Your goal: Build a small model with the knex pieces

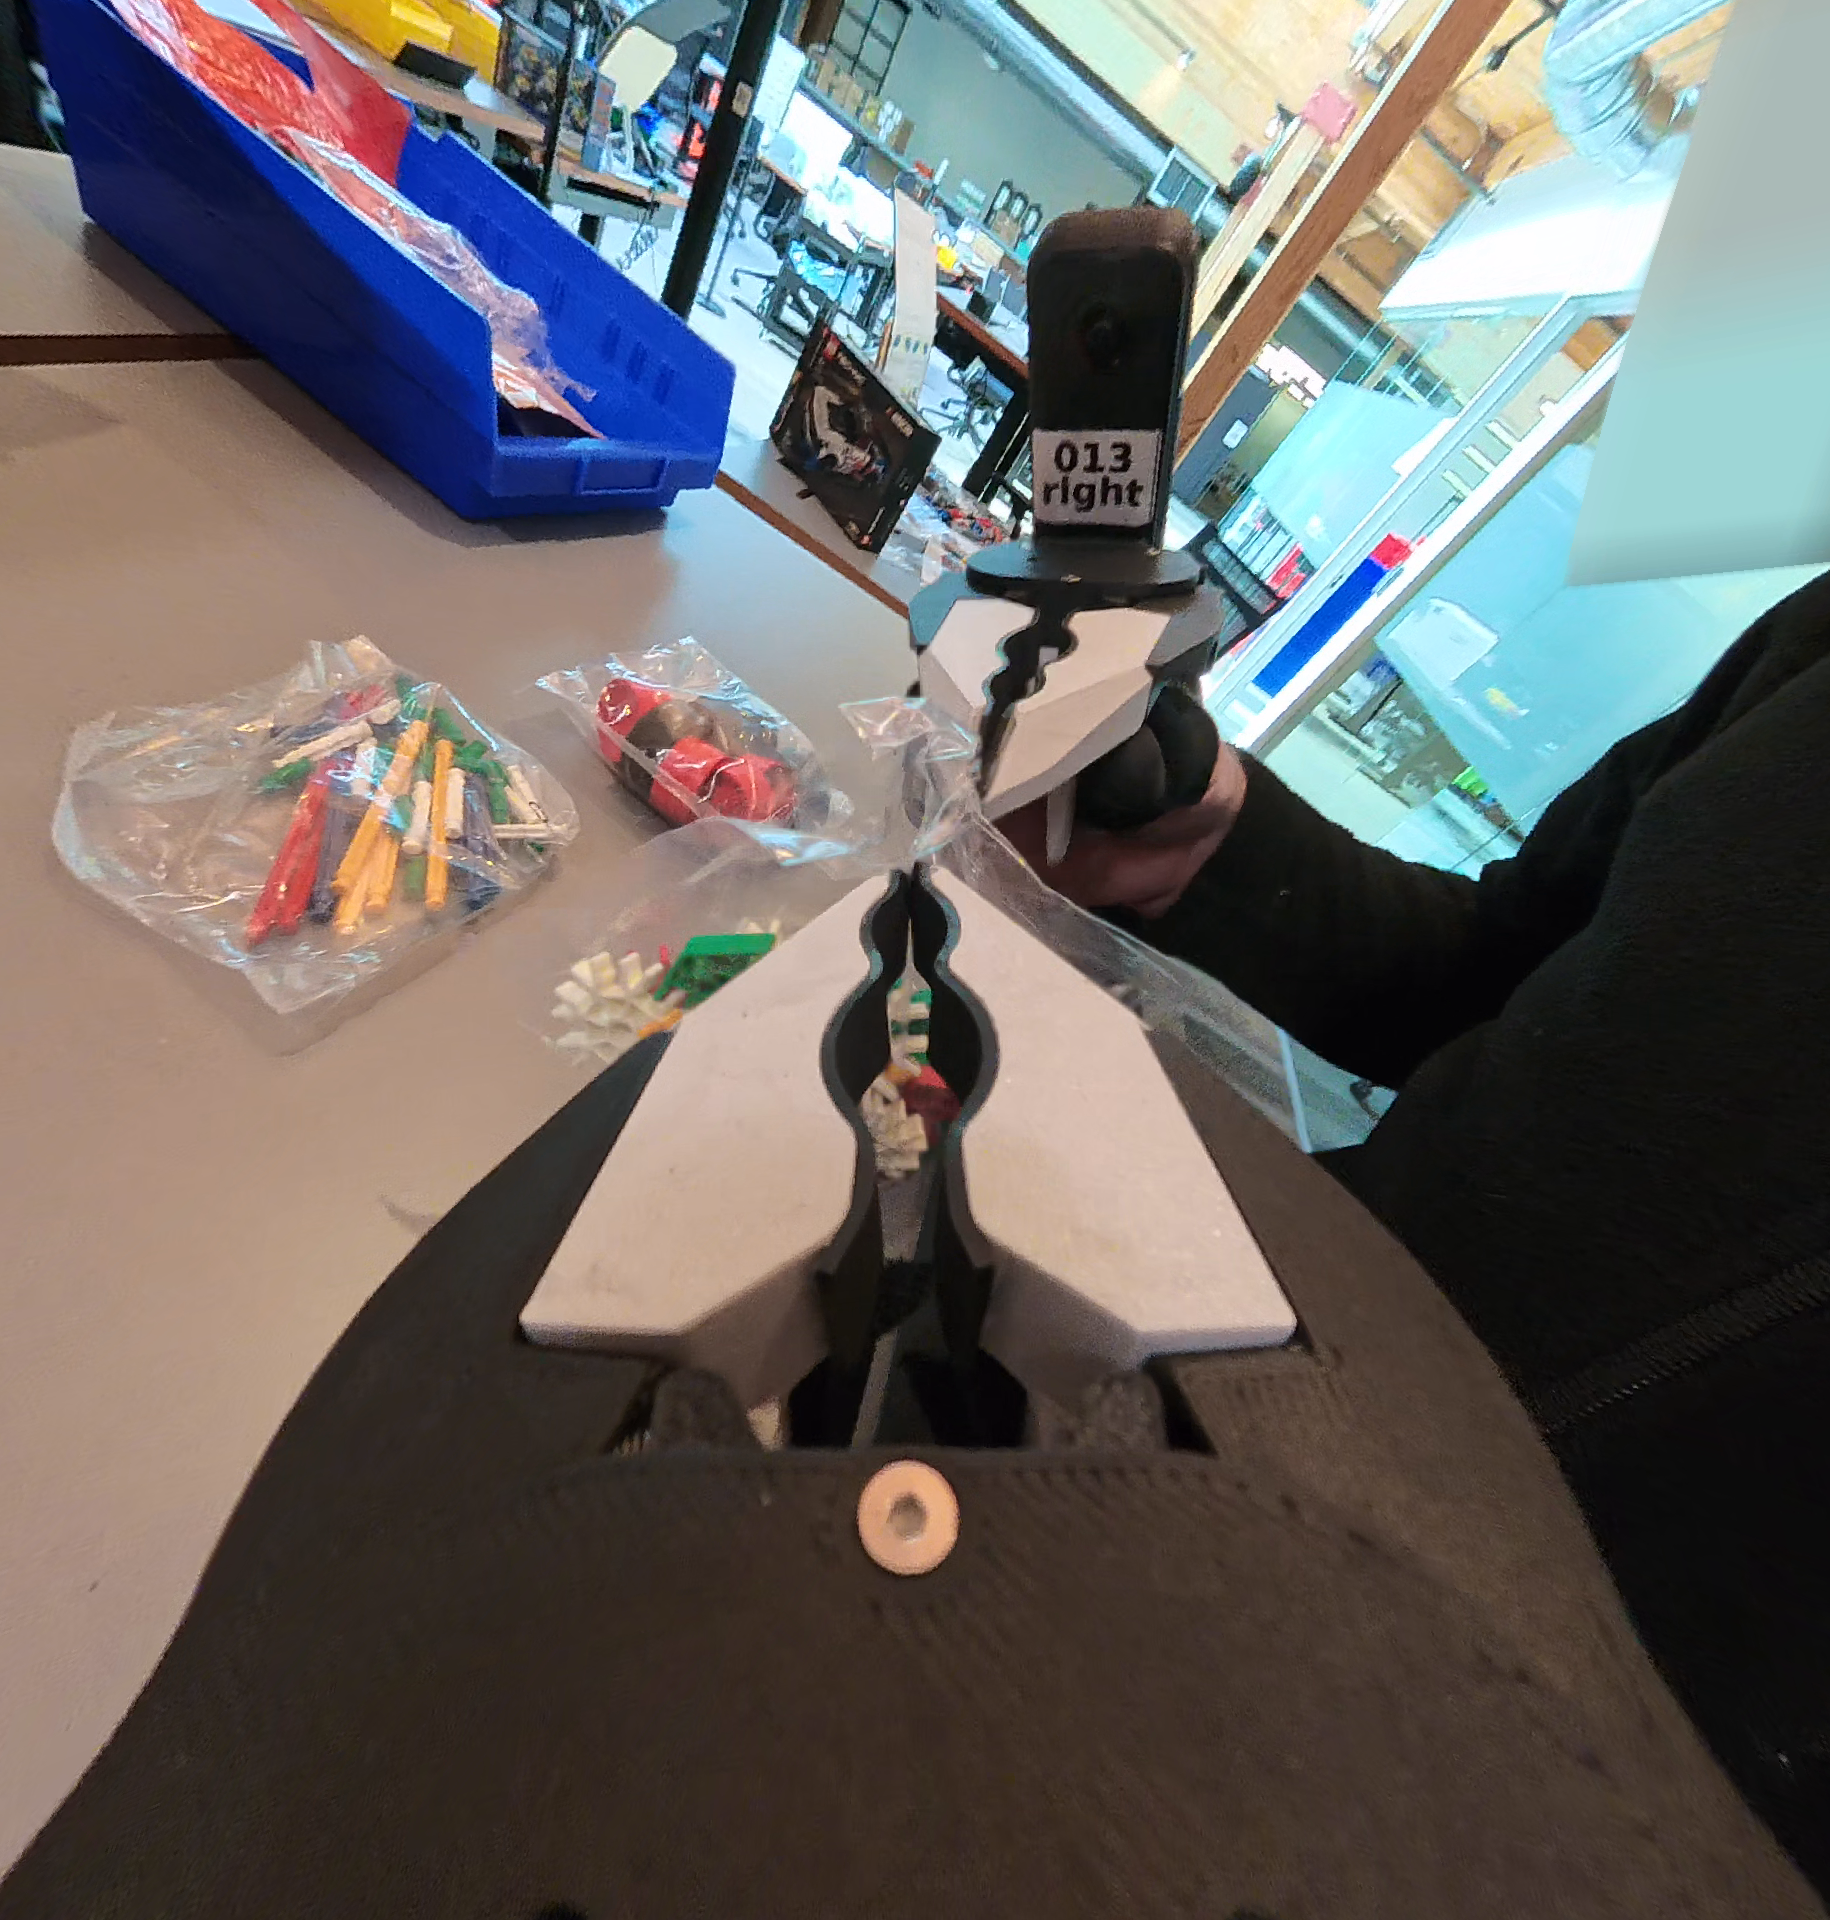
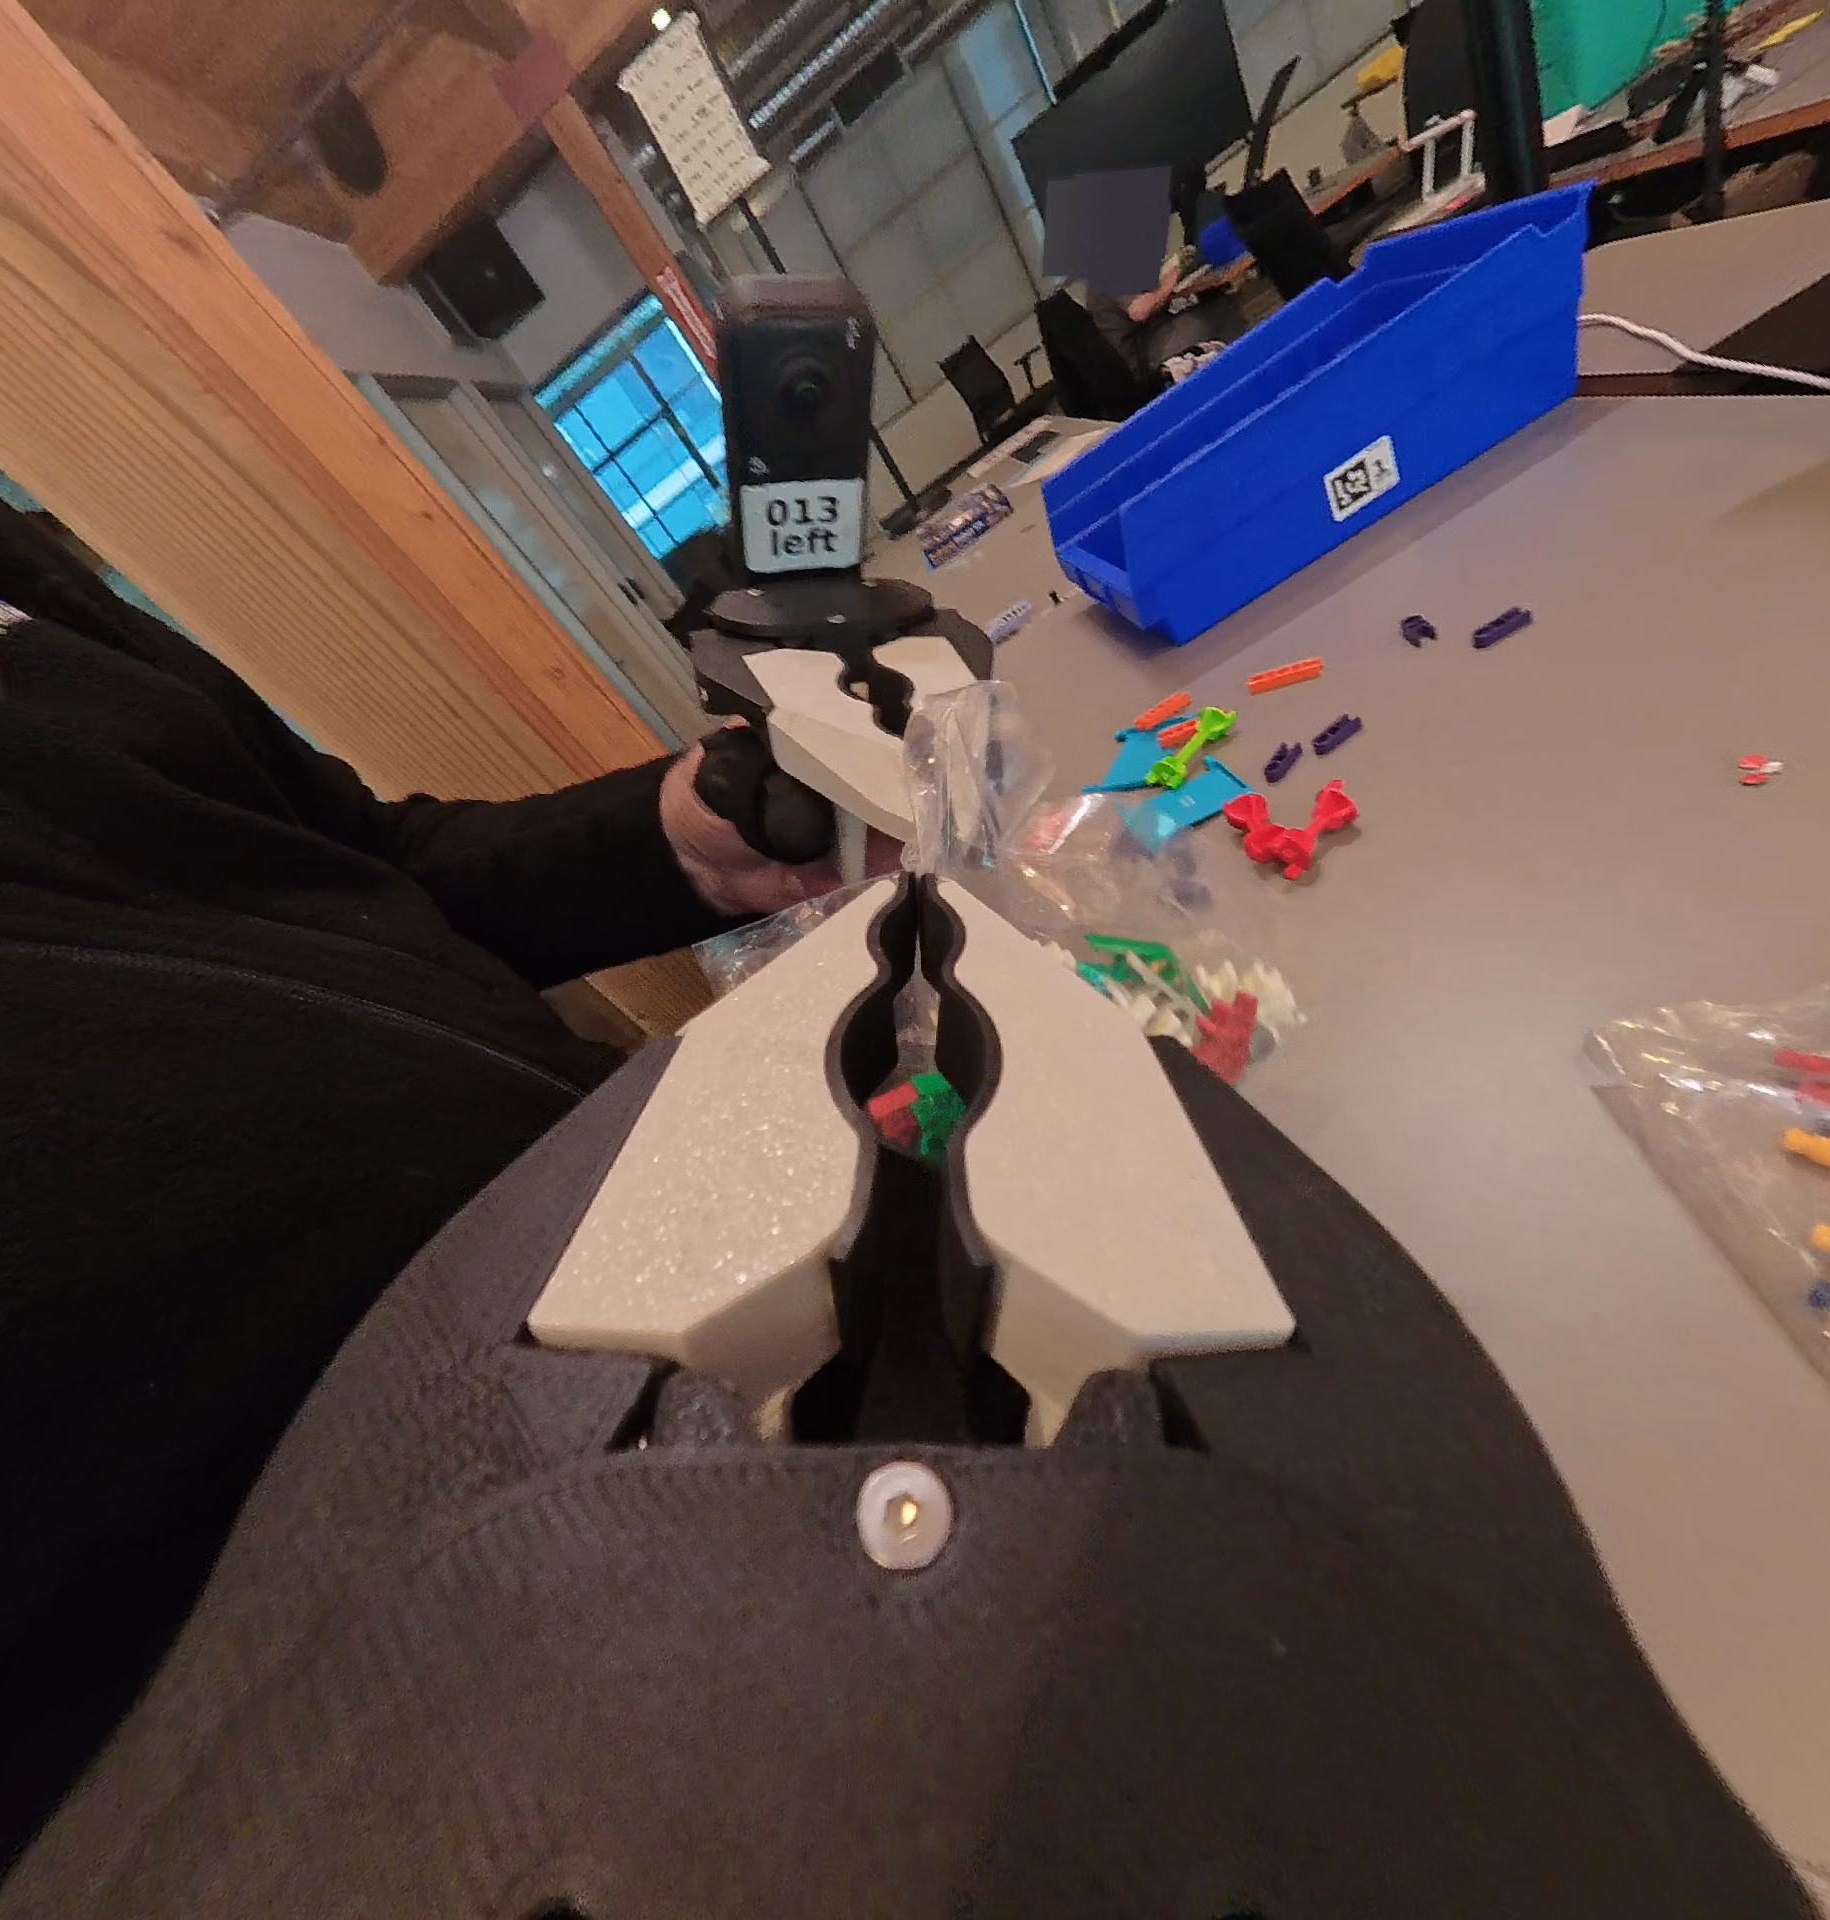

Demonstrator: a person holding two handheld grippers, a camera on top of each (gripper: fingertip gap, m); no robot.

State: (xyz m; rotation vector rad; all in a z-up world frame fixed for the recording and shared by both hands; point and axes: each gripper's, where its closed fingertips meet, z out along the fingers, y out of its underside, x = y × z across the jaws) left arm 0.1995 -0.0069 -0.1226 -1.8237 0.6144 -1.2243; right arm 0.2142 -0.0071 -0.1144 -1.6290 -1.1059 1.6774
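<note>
Both grippers pinch the crumpled top of one clear plastic bag (image 1: 952,821) just above the grey table (image 1: 163,1143). The bag holds small white, green and red toy pieces (image 1: 620,997) that hang below the tips. My left gripper (image 1: 911,881) is shut on the film at its very tips. My right gripper (image 2: 917,883) is shut on the same bag (image 2: 978,790), whose pieces (image 2: 1191,992) sag to the right. Each gripper faces the other closely: the right one shows in the left wrist view (image 1: 989,795), the left one in the right wrist view (image 2: 906,831).
A bag of coloured rods (image 1: 371,810) and a bag of red and black parts (image 1: 703,748) lie on the table. A blue bin (image 1: 371,312) stands behind; it also shows in the right wrist view (image 2: 1337,416). Loose red (image 2: 1290,821), cyan (image 2: 1171,790) and purple (image 2: 1306,748) pieces lie nearby. The tips of both grippers are at nearly the same place.
</note>
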